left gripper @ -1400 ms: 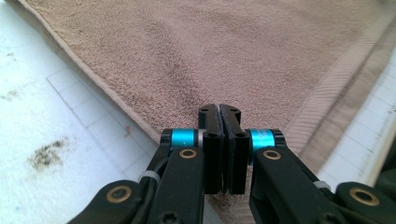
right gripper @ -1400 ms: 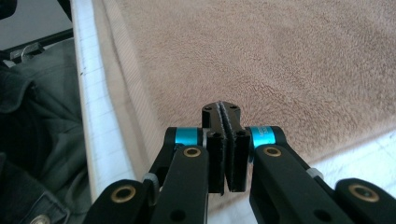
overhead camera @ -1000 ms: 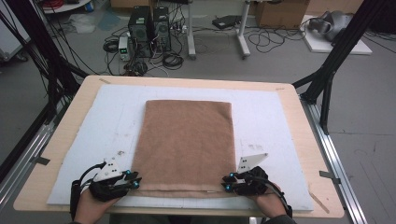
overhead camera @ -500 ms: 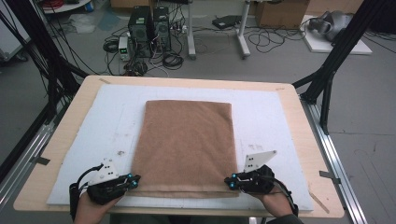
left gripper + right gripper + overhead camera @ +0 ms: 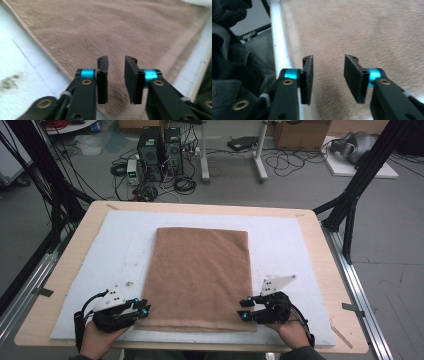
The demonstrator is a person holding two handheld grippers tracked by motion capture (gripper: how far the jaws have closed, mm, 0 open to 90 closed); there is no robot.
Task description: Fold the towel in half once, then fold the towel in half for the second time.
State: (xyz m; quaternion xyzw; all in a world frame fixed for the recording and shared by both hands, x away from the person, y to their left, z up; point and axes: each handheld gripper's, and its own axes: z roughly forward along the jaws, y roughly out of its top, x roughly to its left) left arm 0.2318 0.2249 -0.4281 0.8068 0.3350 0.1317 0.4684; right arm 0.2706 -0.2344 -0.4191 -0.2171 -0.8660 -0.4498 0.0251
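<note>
Flat on the white mat [image 5: 300, 250], a brown towel [image 5: 200, 270] lies folded in a tall rectangle at the centre of the high view, its long sides running from the lower part of the frame toward the top. The mat covers most of the pale wooden worktop [image 5: 330, 265].

Left tool [image 5: 143, 309] sits at the lower left of the frame, at the towel's near left corner, tips just over the towel edge. In the left gripper view its jaws stand apart by a narrow gap, with towel pile visible between and beneath them; nothing is pinched. They have just been opening.

Right tool [image 5: 243, 309] sits at the lower right, at the towel's near right corner, tips pointing inward over the towel edge. In the right gripper view its jaws show a wider gap, towel surface showing through, nothing clamped. These too have just been opening.

Each tool is held low over the worktop in a hand coming in from the bottom edge. Towel corners lie flat; the near hem is straight. A dark smudge marks the mat left of the towel.
</note>
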